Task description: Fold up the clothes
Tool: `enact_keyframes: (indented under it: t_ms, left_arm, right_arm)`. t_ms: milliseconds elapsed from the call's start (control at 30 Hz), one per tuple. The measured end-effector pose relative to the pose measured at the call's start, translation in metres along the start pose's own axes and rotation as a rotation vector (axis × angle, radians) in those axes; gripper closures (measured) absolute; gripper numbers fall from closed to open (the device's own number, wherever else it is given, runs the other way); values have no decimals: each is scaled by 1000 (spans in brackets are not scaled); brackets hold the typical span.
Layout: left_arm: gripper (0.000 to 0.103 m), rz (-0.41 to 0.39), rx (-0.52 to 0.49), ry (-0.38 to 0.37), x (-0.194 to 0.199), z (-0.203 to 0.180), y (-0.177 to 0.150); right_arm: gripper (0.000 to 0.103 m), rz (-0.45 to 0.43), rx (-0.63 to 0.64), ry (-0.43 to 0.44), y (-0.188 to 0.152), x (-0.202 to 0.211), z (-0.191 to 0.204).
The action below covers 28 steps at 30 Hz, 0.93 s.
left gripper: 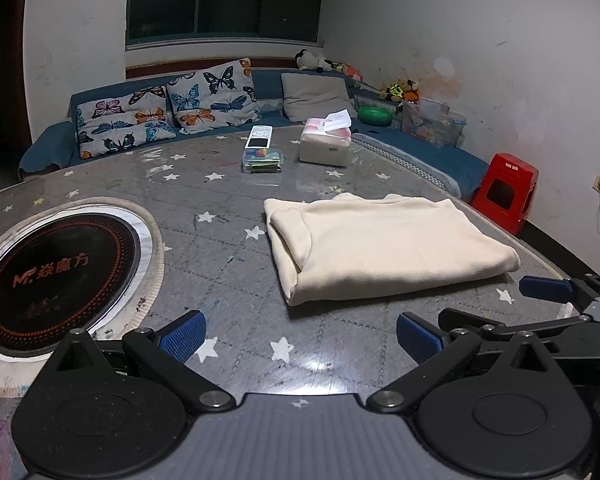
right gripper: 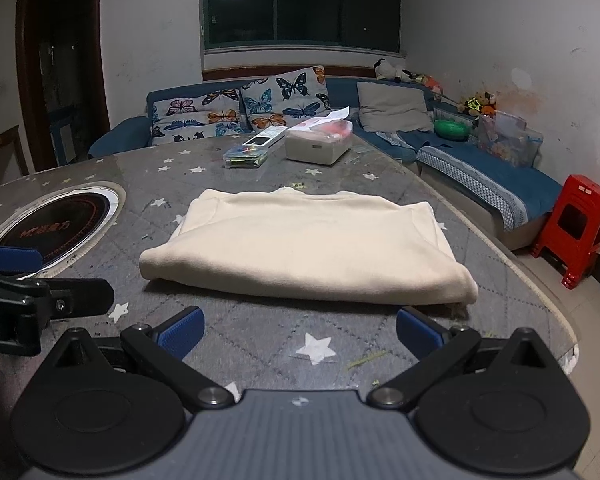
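I hold both grippers, left (left gripper: 300, 336) and right (right gripper: 298, 332), spread wide and empty just short of the folded garment (right gripper: 300, 252) near the table's (right gripper: 260, 340) right edge, apparently finished.

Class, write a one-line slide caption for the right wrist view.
Open right gripper faces a folded cream garment on the star-patterned table.

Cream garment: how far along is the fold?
Looks largely done: the cream garment lies on the table as a compact layered rectangle, edges tucked under. Nothing in hand: the left claw and right claw are both open and empty, short of the cloth. What's left, at most, is a final half-fold or tidying.
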State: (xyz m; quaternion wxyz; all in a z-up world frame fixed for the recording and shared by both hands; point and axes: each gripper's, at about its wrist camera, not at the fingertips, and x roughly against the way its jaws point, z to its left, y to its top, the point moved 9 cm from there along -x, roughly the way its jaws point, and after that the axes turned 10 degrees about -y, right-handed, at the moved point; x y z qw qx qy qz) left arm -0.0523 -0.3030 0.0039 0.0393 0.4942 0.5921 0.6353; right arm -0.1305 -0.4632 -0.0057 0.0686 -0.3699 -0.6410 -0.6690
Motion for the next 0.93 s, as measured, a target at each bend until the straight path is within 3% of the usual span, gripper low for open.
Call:
enact_keyframes:
  t_ms: [933]
  left_arm:
    - [0,20,2,19,-19,3,-1]
  right_arm:
    - [0,41,-3,4,-8,-18,2]
